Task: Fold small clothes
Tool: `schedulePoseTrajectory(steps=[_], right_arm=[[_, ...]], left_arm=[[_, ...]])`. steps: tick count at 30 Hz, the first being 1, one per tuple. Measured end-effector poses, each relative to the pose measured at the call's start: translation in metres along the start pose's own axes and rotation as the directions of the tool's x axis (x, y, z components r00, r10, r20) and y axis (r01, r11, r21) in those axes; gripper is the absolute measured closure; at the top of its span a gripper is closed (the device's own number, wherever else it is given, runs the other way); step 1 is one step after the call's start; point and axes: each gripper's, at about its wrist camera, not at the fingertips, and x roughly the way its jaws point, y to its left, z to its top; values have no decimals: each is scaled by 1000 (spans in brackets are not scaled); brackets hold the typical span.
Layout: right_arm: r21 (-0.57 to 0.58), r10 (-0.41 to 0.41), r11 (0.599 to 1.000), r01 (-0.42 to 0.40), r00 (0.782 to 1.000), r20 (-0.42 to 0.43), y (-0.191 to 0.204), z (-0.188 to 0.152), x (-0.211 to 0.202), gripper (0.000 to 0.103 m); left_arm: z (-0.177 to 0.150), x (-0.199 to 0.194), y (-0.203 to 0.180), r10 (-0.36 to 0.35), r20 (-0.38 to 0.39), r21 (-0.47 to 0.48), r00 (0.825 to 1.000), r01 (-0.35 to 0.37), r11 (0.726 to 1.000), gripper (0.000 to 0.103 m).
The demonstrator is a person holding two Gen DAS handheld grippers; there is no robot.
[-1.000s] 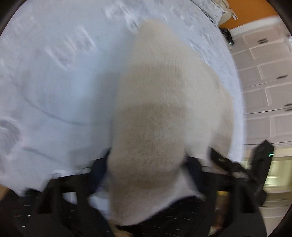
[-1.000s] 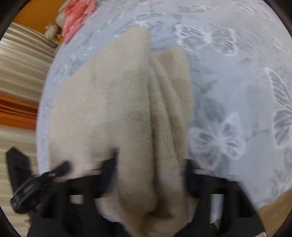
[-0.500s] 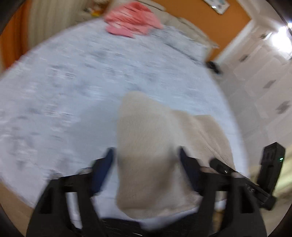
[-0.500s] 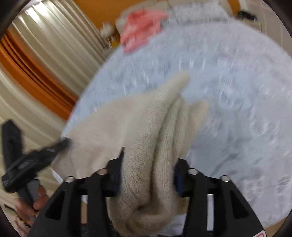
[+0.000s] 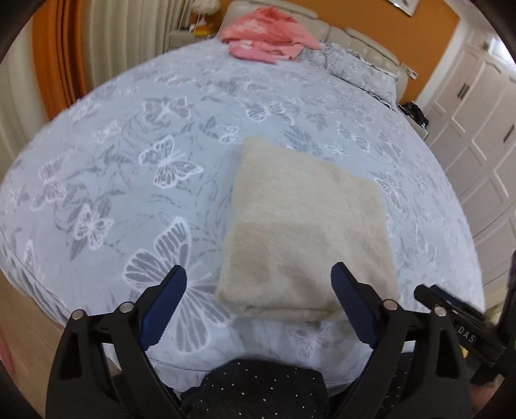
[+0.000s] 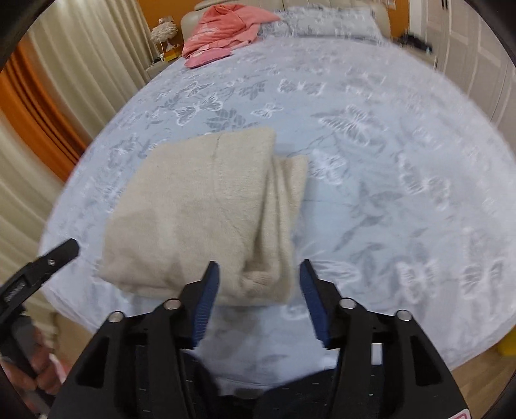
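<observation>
A beige knit garment (image 5: 306, 232) lies folded into a rough square on the blue butterfly bedspread (image 5: 129, 167), near the bed's front edge. It also shows in the right wrist view (image 6: 206, 209), with thick folded layers along its right side. My left gripper (image 5: 258, 283) is open and empty, held just in front of the garment's near edge. My right gripper (image 6: 259, 283) is open and empty, in front of the garment's near right corner. The right gripper shows at the lower right of the left wrist view (image 5: 451, 309).
A pile of pink clothes (image 5: 267, 38) lies at the far end of the bed, also in the right wrist view (image 6: 222, 29). Curtains (image 5: 64, 48) hang on the left, white wardrobe doors (image 5: 477, 106) stand on the right. Wooden floor (image 6: 483, 374) shows below the bed's front edge.
Both grippers have let go of the beige garment, opened and pulled back towards the front of the bed. The garment now lies flat and folded on the bedspread.
</observation>
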Motion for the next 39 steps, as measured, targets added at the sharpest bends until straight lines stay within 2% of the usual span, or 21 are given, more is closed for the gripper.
schedulePoseTrajectory(steps=[3,6,9,13,15,18,22,28,39], right_arm=[[-64,-66,996,69,996,52,2,-10,-1,34],[-102,-92,989,103,990,104,5,-24,-6,28],[-132,-106,984,121,988,111,5,-41,-4,27],[-118,-106,987,113,992,65,2,-58,-1,27],[-107,-103,988,110,992,75,2,-61,-5,24],[-104,-101,988,113,988,119,3,-66,-13,17],[-93,-100,989,113,986,137,2,-69,-16,17],[-62,-88,993,100,981,173,-4,-70,-24,17],[-84,-84,991,106,970,228,4,-76,-38,17]], left_arm=[[-11,0,-12,43,37,58,998,-45,997,10],[-24,-3,-21,78,54,84,995,-82,993,10],[-39,-10,-28,104,83,100,991,-112,989,10],[-52,-19,-37,128,119,139,985,-144,980,7],[-54,-27,-38,131,161,135,978,-153,979,6],[-59,-31,-39,129,170,124,977,-151,981,6],[-64,-31,-43,143,169,131,975,-166,977,6],[-70,-37,-52,160,213,171,964,-198,965,6],[-77,-46,-58,190,257,179,947,-240,954,6]])
